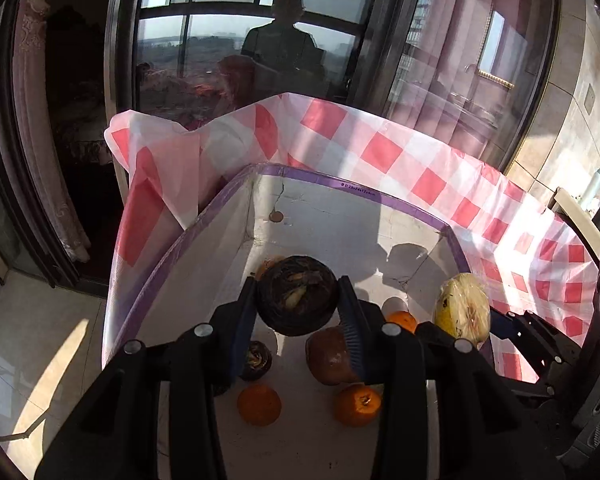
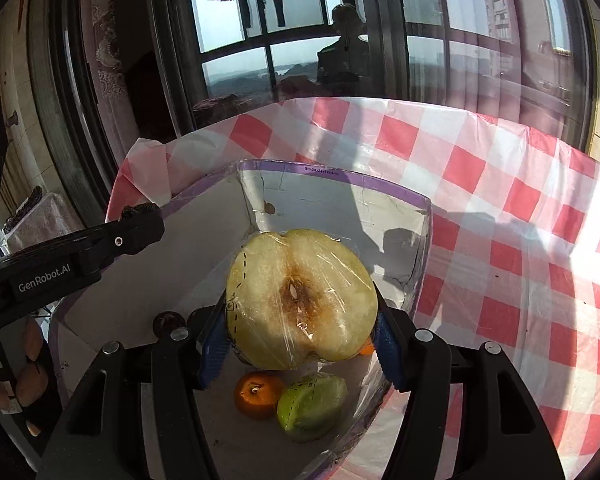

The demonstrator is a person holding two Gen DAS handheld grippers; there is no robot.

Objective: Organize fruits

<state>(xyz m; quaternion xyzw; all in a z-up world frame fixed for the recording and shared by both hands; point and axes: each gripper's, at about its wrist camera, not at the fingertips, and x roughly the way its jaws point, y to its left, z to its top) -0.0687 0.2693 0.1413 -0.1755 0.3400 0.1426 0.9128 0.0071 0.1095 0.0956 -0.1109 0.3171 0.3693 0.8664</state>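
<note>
My left gripper [image 1: 298,300] is shut on a dark round fruit [image 1: 297,294] and holds it over the white box with a purple rim [image 1: 320,180]. Inside the box lie two oranges [image 1: 259,405], a brown fruit [image 1: 330,356] and a small dark fruit [image 1: 256,361]. My right gripper [image 2: 300,332] is shut on a plastic-wrapped halved pear [image 2: 300,300], cut face toward the camera, above the box [image 2: 292,168]. Below it lie an orange [image 2: 257,395] and a wrapped green fruit piece [image 2: 311,406]. The pear also shows in the left wrist view [image 1: 463,306].
The box sits on a red and white checked tablecloth [image 2: 500,208]. Large windows [image 1: 240,40] stand behind the table. The left gripper's body [image 2: 72,256] reaches in from the left in the right wrist view. Tiled floor [image 1: 40,340] lies to the left.
</note>
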